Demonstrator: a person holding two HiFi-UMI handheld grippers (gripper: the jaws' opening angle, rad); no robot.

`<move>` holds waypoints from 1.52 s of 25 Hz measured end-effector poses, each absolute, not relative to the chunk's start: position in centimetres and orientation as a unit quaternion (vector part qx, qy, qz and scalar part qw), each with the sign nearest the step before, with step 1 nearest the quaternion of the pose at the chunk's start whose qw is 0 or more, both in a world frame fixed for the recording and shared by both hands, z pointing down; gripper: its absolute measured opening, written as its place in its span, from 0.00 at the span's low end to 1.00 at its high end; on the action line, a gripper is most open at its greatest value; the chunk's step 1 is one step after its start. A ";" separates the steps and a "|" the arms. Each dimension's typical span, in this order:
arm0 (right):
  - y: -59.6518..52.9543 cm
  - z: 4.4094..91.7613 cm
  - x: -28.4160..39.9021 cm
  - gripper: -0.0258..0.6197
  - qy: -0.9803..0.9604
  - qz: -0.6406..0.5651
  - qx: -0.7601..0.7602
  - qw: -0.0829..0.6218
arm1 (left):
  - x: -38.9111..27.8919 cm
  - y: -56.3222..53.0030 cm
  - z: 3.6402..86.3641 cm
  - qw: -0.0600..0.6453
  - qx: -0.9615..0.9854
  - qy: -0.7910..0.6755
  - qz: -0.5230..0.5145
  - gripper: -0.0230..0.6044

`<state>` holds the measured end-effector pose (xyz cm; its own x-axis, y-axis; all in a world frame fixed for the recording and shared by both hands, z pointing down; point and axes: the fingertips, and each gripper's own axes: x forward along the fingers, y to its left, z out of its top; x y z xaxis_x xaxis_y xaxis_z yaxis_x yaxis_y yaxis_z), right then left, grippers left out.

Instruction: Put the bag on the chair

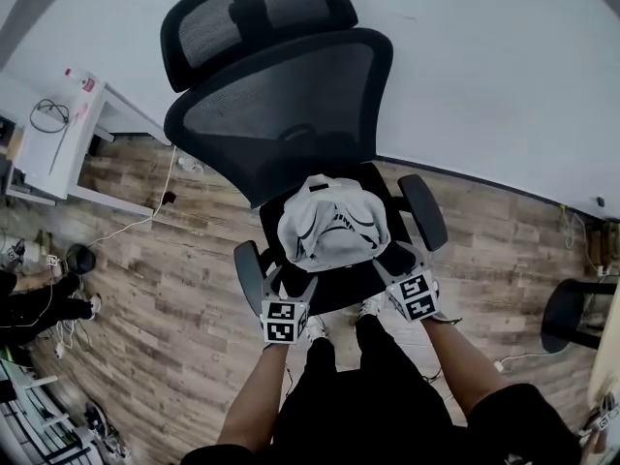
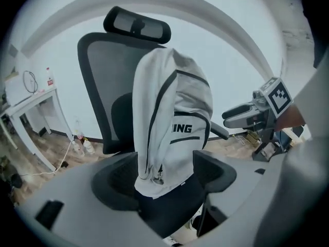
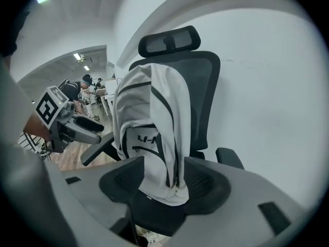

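- The bag (image 1: 334,223), pale grey with dark trim, stands upright on the seat of the chair (image 1: 281,114), in front of the mesh backrest and between the two armrests. Whether it leans on the backrest, you cannot tell from these views.
- As things lie, the placing step looks done: the bag is on the seat and nothing has hold of it. The step in hand reads as the release and the clearing away.
- Your left gripper (image 2: 164,178) has its jaws spread wide. The bag's lower left corner shows in the gap between them, but the pads are clear of the cloth on both sides and nothing is held.
- Your right gripper (image 3: 164,183) is just as wide. The bag's lower right edge, with its zip, shows between the jaws, yet the pads press on nothing.
- From the head view both grippers sit at the near edge of the seat, one at each near corner of the bag, pointing down and away from you.
- The next move calls for little: draw both grippers straight back toward you with the jaws kept wide, so no pad snags the cloth or a strap.
- The bag stands tall on a narrow base and might tip, so watch that it settles.
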<state>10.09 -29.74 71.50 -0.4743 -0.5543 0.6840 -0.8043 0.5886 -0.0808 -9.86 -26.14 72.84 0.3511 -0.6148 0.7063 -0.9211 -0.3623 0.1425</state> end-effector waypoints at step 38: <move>-29.3 53.1 5.6 0.07 -0.882 0.064 0.440 0.158 | -8.0 -26.6 53.6 0.132 0.857 -0.484 0.120 0.08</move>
